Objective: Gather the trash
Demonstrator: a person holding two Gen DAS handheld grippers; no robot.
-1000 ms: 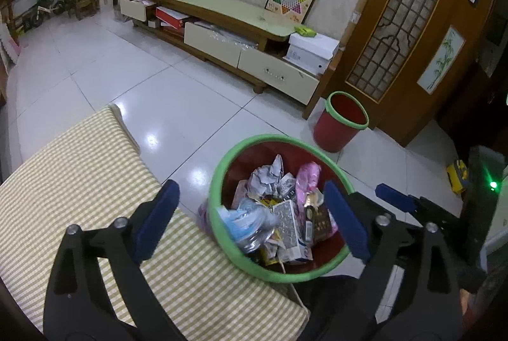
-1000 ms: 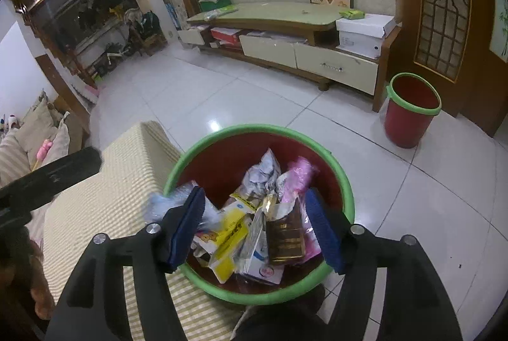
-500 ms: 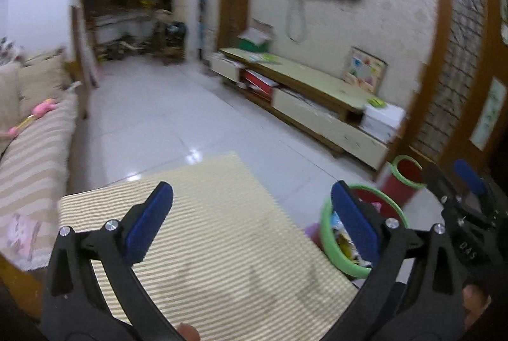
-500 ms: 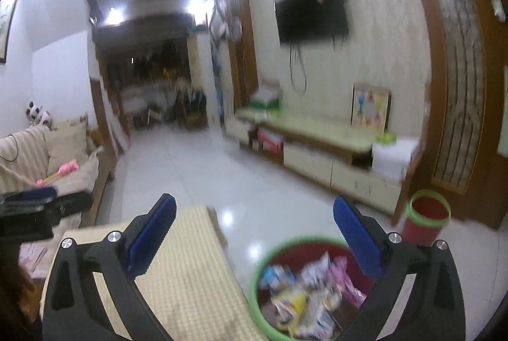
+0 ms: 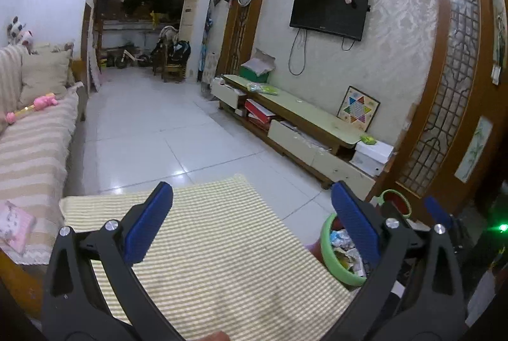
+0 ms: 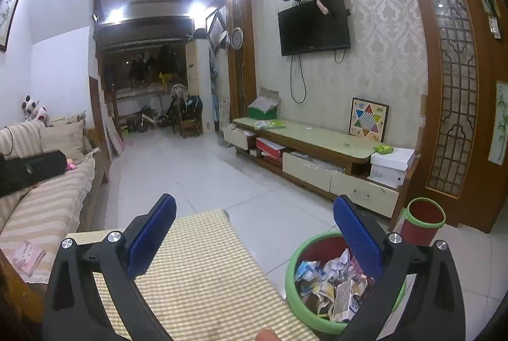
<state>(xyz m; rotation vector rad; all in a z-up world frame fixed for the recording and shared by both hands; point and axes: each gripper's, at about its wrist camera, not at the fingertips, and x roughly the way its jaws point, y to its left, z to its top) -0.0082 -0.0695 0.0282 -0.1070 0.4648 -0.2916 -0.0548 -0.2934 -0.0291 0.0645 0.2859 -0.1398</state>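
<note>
Surroundings: TV (image 6: pixel 313 25) on the patterned wall, above a long low cabinet (image 6: pixel 304 139) with one drawer pulled out. Game board (image 6: pixel 368 119) leans on the wall atop the cabinet; white box (image 6: pixel 391 166) at its right end. Sofa (image 5: pixel 30 144) along the left side, with cushions and a pink toy (image 5: pixel 44 102). White tiled floor (image 5: pixel 158 131) between sofa and cabinet. Bicycle and chairs in the dim back room, too small to detail.

Foreground: checked cloth (image 5: pixel 216 245) covers the table under both grippers.

Task items: bin (image 6: pixel 293 271), red with green rim, stands on the floor just beside the table's right edge, filled with crumpled wrappers and cartons (image 6: pixel 330 284). Second, smaller bin (image 6: pixel 424 217) stands beyond it, near the cabinet end.

Obstructions: the right gripper's right finger overlaps the bin in its own view.

Left gripper (image 5: pixel 252 225): above the cloth, level, blue pads (image 5: pixel 149 223) wide apart, holding nothing.

Right gripper (image 6: pixel 254 230): above the cloth's right part, pads (image 6: pixel 357 238) wide apart, holding nothing; also seen at the right edge of the left view.
</note>
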